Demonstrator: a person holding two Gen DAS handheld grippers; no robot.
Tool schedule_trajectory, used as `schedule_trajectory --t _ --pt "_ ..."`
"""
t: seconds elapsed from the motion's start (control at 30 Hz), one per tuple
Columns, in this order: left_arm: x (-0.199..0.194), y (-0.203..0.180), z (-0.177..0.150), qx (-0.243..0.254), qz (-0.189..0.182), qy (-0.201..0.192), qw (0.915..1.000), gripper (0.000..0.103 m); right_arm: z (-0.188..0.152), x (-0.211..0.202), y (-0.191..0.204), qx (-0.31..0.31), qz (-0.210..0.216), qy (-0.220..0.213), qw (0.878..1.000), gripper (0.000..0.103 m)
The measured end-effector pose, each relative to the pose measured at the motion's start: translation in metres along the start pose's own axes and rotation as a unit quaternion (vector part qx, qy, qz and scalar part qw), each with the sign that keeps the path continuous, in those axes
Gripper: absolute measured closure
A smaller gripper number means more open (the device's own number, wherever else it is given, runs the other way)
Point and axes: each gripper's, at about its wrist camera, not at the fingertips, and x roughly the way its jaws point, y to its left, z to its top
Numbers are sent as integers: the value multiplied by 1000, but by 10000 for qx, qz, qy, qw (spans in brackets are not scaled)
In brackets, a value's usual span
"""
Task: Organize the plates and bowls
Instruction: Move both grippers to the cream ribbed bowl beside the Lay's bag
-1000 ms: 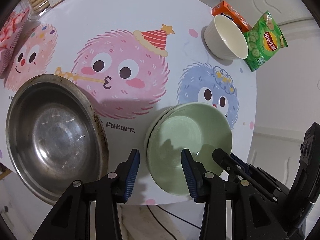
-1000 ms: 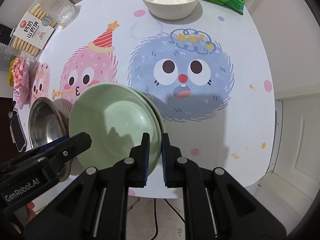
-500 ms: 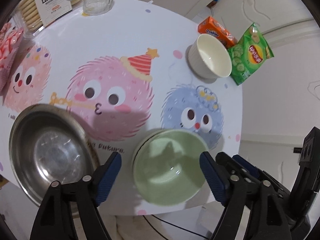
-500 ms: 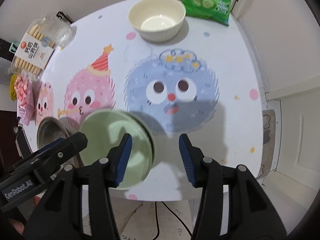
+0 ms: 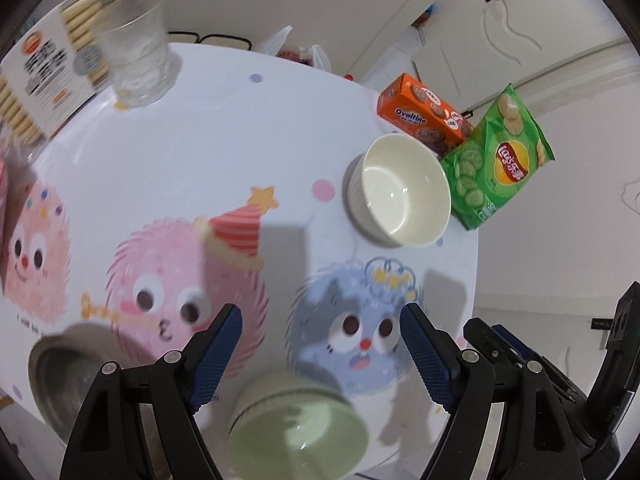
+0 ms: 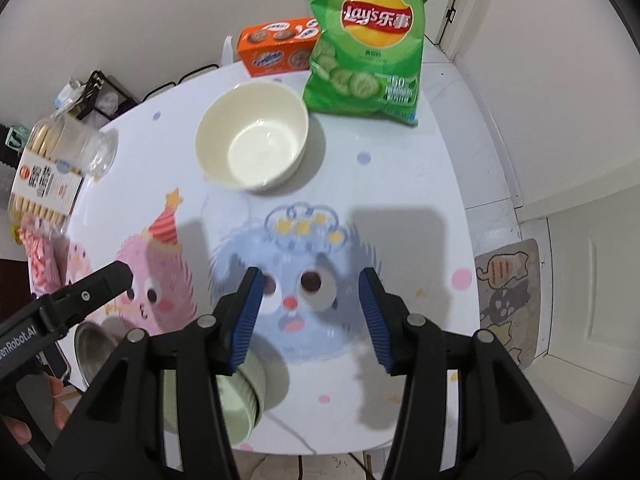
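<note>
Green bowls (image 5: 298, 426) sit stacked at the table's (image 5: 224, 128) near edge, below both empty grippers: left gripper (image 5: 320, 354) wide, right gripper (image 6: 310, 314) parted.

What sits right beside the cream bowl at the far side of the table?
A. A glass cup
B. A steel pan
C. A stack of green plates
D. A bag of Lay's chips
D: the green Lay's chip bag lies right next to the cream bowl, with the orange Ovaltine box behind.
</note>
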Motion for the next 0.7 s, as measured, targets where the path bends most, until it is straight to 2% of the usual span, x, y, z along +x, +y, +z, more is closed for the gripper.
schedule_trajectory --t 0.33,0.53,0.7 --pt "41 -22 47 -158 25 137 9998 20 55 24 -15 341 332 25 9989 51" --pt "63 -26 73 -220 216 101 9995 20 85 43 -21 418 359 10 9985 51" --pt "80 -31 84 -137 251 169 9994 21 100 69 -24 581 532 184 9967 51"
